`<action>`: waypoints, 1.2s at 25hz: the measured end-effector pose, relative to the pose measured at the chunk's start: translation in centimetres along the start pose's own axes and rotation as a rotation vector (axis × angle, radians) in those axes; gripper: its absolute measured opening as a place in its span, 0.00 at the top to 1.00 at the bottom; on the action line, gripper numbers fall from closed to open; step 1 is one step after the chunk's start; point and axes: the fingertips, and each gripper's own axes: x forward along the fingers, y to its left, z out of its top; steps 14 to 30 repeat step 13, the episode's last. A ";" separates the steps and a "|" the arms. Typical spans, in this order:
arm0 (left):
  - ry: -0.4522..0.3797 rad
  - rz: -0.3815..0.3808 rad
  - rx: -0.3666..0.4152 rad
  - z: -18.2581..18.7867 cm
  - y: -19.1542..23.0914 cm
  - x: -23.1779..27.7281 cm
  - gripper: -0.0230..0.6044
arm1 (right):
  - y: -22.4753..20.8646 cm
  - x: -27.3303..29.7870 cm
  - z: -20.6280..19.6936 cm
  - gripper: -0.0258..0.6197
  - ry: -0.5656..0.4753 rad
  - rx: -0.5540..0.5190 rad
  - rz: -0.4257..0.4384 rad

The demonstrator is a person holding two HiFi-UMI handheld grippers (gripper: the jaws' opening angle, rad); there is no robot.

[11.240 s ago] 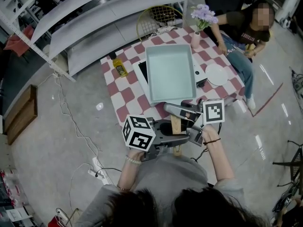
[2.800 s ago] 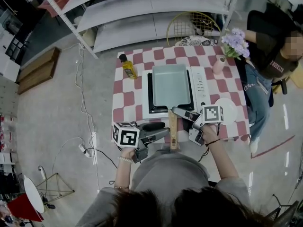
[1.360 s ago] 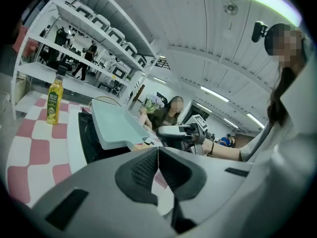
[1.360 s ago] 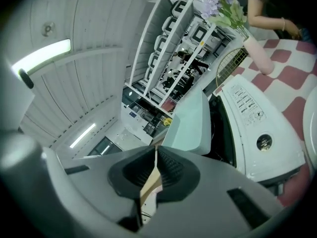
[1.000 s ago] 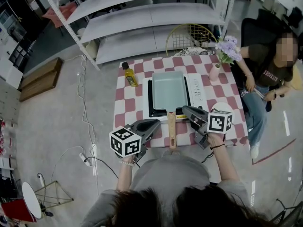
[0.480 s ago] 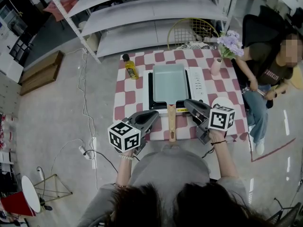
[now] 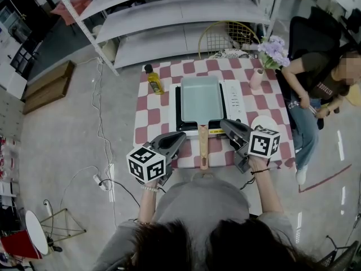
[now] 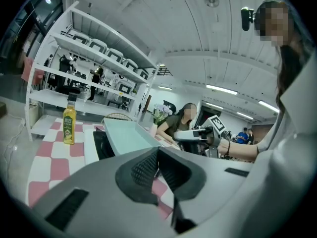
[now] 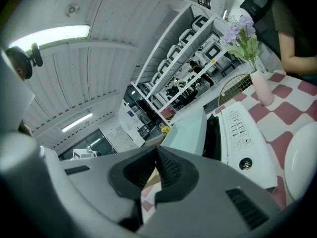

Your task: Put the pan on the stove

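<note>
As pan (image 7: 201, 99) sits on stove (image 7: 238, 103) | rectangular, pale green, wooden handle (image 7: 202, 147) | left gripper (image 7: 180, 136), right gripper (image 7: 224, 123): jaws closed

Grey top (image 7: 200, 201) — grey R tool (image 7: 223, 122).

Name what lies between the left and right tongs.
The pan's wooden handle lies between the left tongs and the right tongs, apart from both. The head view shows this.
</note>
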 end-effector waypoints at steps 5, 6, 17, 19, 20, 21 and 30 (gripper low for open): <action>0.007 0.019 -0.009 -0.4 0.5 0.2 0.92 | -0.4 -0.2 -0.1 0.92 -0.011 0.011 -0.016; 0.007 0.023 -0.013 -0.4 0.7 0.2 0.92 | -0.6 -0.2 -0.2 0.92 -0.013 0.013 -0.021; -0.011 0.043 -0.029 -0.5 1.4 0.5 0.92 | -1.3 -0.4 -0.4 0.92 -0.027 0.027 -0.040; -0.011 0.043 -0.029 -0.5 1.4 0.5 0.92 | -1.3 -0.4 -0.4 0.92 -0.027 0.027 -0.040; -0.011 0.043 -0.029 -0.5 1.4 0.5 0.92 | -1.3 -0.4 -0.4 0.92 -0.027 0.027 -0.040; -0.011 0.043 -0.029 -0.5 1.4 0.5 0.92 | -1.3 -0.4 -0.4 0.92 -0.027 0.027 -0.040; -0.011 0.043 -0.029 -0.5 1.4 0.5 0.92 | -1.3 -0.4 -0.4 0.92 -0.027 0.027 -0.040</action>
